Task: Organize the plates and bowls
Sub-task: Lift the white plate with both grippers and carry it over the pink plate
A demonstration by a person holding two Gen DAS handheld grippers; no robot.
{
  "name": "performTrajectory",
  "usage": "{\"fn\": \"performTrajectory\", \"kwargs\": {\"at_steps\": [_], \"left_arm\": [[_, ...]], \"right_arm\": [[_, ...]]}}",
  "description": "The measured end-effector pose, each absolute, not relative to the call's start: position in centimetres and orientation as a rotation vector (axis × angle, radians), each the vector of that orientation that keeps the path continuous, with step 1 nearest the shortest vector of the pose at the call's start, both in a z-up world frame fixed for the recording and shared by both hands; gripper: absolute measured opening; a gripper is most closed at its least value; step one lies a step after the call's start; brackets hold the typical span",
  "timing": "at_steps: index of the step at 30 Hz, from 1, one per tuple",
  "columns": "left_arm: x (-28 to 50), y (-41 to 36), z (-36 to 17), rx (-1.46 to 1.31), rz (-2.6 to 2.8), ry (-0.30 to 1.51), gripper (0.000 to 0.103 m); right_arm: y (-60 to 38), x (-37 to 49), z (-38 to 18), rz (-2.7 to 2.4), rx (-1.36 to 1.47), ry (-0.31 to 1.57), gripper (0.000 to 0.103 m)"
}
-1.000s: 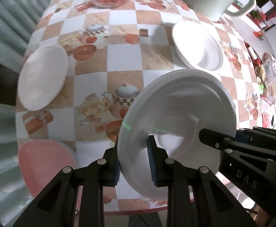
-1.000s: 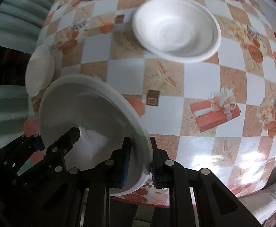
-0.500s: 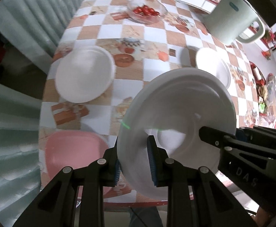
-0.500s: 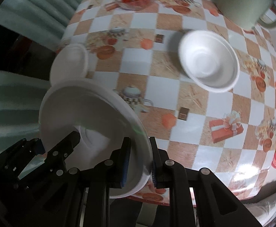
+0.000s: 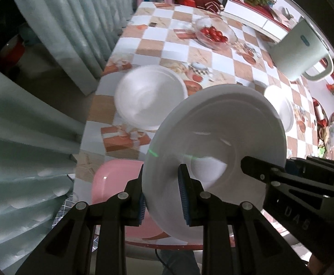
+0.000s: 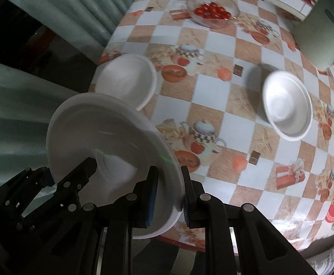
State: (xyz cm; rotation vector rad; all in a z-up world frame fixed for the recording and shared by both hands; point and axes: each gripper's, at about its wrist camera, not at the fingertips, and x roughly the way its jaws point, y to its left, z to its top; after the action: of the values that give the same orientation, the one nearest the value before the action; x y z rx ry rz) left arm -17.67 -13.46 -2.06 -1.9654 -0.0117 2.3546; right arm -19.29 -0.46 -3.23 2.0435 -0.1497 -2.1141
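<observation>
Both the left gripper and right gripper have jaws clamped on one white plate, now carried higher toward the blurred plate ahead, probably for stacking.

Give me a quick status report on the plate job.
Left gripper and right gripper both shut on white plate, held above table. White bowl sits apart. Nothing blocking.

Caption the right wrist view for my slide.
Both tongs grip a white foam plate by opposite rims above the checkered table.
</observation>
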Motion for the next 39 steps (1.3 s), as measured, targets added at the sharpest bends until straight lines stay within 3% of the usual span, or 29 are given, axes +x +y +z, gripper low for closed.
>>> {"fn": "performTrajectory", "kwargs": {"at_steps": [20, 39], "left_arm": [[-21.2, -17.2, -1.1, -1.950, 2.436, -0.038, 0.027], [-26.5, -18.6, -5.6, -1.994, 2.449, -0.074, 0.028]], "right_arm": [[-4.5, -23.6, -2.2, -2.104, 1.997, -0.126, 0.021], [-5.6, -29.1, -6.8, -2.082, 2.021, -0.157, 0.022]]}}
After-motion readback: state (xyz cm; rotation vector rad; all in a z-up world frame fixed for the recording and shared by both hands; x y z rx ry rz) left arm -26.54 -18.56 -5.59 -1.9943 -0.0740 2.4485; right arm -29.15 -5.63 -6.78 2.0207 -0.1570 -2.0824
